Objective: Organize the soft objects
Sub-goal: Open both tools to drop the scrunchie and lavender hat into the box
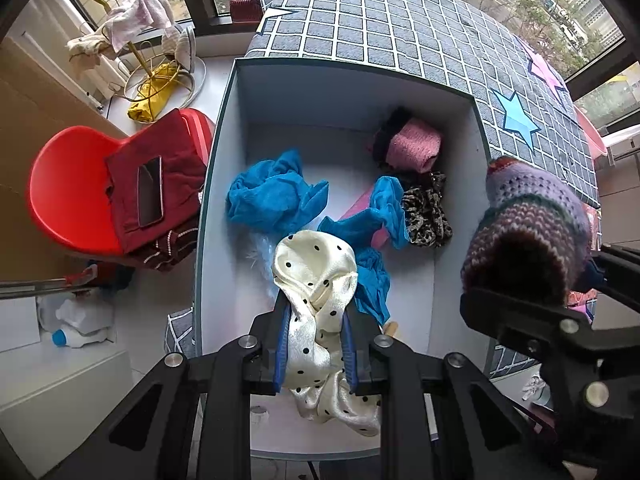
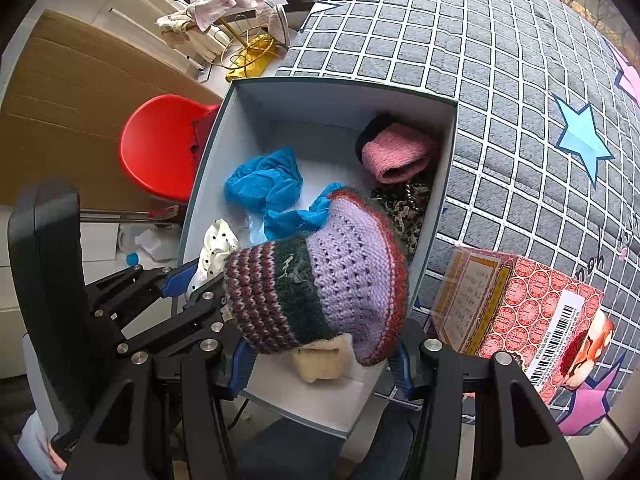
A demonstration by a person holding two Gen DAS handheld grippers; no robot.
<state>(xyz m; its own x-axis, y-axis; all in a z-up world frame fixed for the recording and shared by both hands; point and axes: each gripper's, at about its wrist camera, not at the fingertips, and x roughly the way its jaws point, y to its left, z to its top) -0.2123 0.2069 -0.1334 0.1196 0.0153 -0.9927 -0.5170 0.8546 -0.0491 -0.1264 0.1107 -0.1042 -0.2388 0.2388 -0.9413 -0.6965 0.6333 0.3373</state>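
My left gripper (image 1: 316, 320) is shut on a cream polka-dot satin cloth (image 1: 316, 280), held over the near end of an open white box (image 1: 340, 144). My right gripper (image 2: 320, 356) is shut on a striped purple knitted hat (image 2: 320, 284), held over the box's near right side; the hat also shows in the left wrist view (image 1: 532, 224). Inside the box lie a blue scarf (image 1: 272, 196), a pink knit piece (image 1: 414, 144) and a leopard-print cloth (image 1: 426, 212).
The box (image 2: 444, 168) stands against a grey grid-patterned mattress (image 1: 400, 28). A red chair (image 1: 68, 184) with red clothes and a phone (image 1: 150, 192) is to the left. A red patterned carton (image 2: 528, 304) lies on the mattress at right. A gold rack (image 1: 140, 52) stands far left.
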